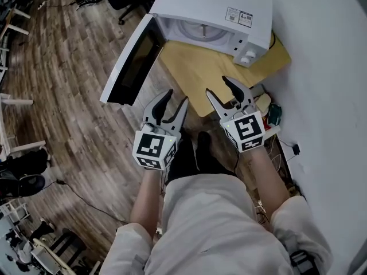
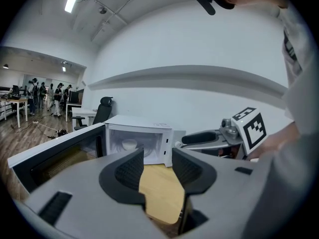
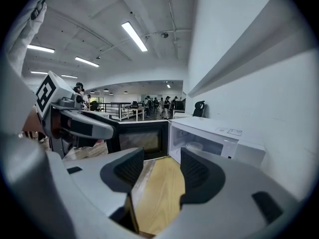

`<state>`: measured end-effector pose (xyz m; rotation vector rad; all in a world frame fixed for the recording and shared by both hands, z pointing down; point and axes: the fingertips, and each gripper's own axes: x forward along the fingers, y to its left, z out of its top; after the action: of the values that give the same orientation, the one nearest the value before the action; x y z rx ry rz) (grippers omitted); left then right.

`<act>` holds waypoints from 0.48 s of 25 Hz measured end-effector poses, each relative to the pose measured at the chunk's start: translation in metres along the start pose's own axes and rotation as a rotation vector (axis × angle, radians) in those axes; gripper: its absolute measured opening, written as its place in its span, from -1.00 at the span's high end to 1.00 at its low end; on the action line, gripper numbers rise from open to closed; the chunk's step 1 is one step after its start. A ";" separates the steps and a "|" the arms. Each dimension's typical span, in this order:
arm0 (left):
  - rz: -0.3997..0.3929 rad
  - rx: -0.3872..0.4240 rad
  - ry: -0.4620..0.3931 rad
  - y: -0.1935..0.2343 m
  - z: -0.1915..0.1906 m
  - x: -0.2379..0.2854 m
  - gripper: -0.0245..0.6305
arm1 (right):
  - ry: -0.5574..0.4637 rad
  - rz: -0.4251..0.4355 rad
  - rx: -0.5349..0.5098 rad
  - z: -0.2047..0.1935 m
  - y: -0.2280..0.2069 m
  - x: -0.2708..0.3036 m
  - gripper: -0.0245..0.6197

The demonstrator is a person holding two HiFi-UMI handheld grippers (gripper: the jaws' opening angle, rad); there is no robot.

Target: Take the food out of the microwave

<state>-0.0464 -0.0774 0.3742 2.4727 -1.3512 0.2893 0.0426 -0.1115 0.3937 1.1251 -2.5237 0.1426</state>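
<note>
- Microwave (image 1: 212, 7): white casing and white inside; its door (image 1: 133, 62) has a dark, nearly black window.
- Dish (image 2: 129, 144) in the cavity: white.
- Tabletop (image 1: 195, 67): pale yellow wood.
- Floor (image 1: 63, 96): brown planks with streaky grain.
- Left claw (image 1: 175, 98) and right claw (image 1: 217, 85): grey bodies with black ribbed pads (image 2: 130, 172); marker cubes (image 1: 153, 148) white with black squares.
- Wall (image 1: 321, 67): plain white.

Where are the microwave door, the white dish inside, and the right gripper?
microwave door (image 1: 137, 65): head view, middle of its dark window.
white dish (image 2: 129, 144): left gripper view, its visible front side.
right gripper (image 1: 218, 86): head view, midway between its fingertips.
</note>
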 end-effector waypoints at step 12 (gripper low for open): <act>-0.055 0.009 0.013 0.049 -0.001 0.041 0.44 | 0.089 -0.045 -0.043 -0.019 -0.022 0.075 0.25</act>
<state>-0.0662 -0.1339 0.3967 2.5065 -1.2774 0.2991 0.0184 -0.1739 0.4377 1.1329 -2.4107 0.1233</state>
